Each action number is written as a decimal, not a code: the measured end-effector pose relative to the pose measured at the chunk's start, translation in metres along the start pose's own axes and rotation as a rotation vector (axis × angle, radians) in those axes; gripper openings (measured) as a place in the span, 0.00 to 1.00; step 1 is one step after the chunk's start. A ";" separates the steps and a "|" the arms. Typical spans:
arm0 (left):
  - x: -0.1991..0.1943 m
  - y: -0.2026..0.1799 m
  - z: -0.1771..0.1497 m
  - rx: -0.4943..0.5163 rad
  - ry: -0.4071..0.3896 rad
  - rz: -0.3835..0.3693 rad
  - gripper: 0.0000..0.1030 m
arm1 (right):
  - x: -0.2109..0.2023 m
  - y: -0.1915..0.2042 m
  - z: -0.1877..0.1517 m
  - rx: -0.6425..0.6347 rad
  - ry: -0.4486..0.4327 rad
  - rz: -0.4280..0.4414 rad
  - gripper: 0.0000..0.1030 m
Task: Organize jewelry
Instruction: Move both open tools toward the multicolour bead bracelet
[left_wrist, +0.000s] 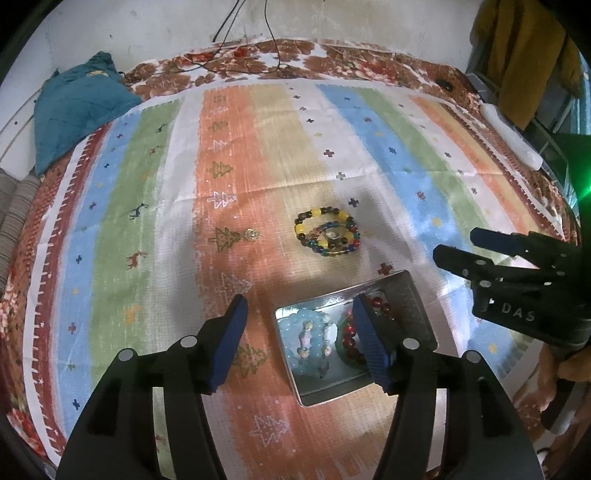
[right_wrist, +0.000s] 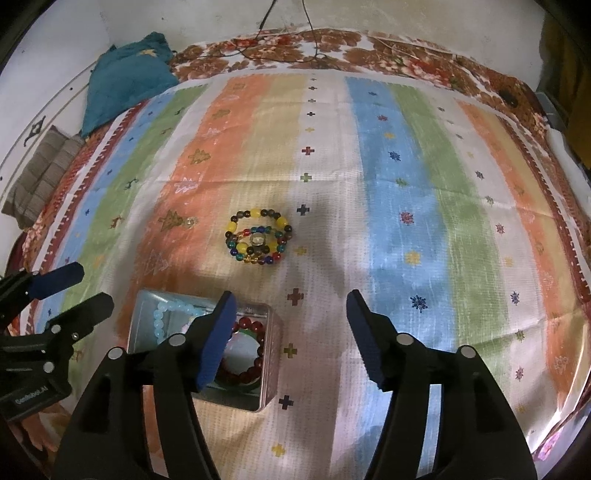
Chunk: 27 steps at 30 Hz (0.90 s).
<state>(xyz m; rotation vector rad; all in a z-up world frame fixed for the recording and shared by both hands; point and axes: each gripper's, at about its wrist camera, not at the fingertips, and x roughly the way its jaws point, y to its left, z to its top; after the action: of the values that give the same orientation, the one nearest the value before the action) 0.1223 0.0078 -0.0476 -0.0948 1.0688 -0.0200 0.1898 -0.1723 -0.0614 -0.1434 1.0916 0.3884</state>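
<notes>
Nearest the cameras, both claws hang over a striped cloth (right_wrist: 388, 229) with nothing between their blue pads. The left gripper (left_wrist: 299, 343) stands fairly wide above a small metal tin (left_wrist: 413, 295); its right pad crosses in front of the tin's contents without touching them, as far as can be told. The right gripper (right_wrist: 290, 339) is likewise spread and empty, its left pad overlapping the tin in view while its right pad hangs over bare cloth.

Inside the tin lie a pale blue bead bracelet (left_wrist: 295, 328) on the left and a dark red bead bracelet (right_wrist: 255, 332) on the right, with something green under the red one. They look sorted side by side, which suits a tin meant to gather the loose pieces.

Beyond the tin, well apart from it, a small pile of bracelets (right_wrist: 258, 238) rests on the cloth: one of yellow and dark beads, one of mixed colours, and a small round piece in the middle. These are probably next to go in. Left of the pile sits a tiny shiny piece (left_wrist: 252, 233), perhaps a ring or stud.

At the far edge lie a teal cloth (left_wrist: 74, 107) and dangling cables (right_wrist: 310, 33).

Writing: "DAS" shows on the right gripper's body in the left view; the left gripper's body in the right view carries a label too blurred to read surely.
</notes>
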 end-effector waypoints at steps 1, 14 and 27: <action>0.002 0.000 0.001 0.000 0.004 0.003 0.58 | 0.001 0.000 0.001 0.001 0.002 0.002 0.63; 0.017 0.004 0.011 -0.032 0.023 0.009 0.67 | 0.016 -0.009 0.015 0.029 0.015 0.003 0.69; 0.044 0.013 0.027 -0.046 0.077 0.003 0.68 | 0.034 -0.009 0.028 0.025 0.047 0.002 0.69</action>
<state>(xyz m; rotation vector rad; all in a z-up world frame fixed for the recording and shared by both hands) 0.1672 0.0201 -0.0741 -0.1347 1.1461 0.0039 0.2304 -0.1640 -0.0795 -0.1298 1.1423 0.3750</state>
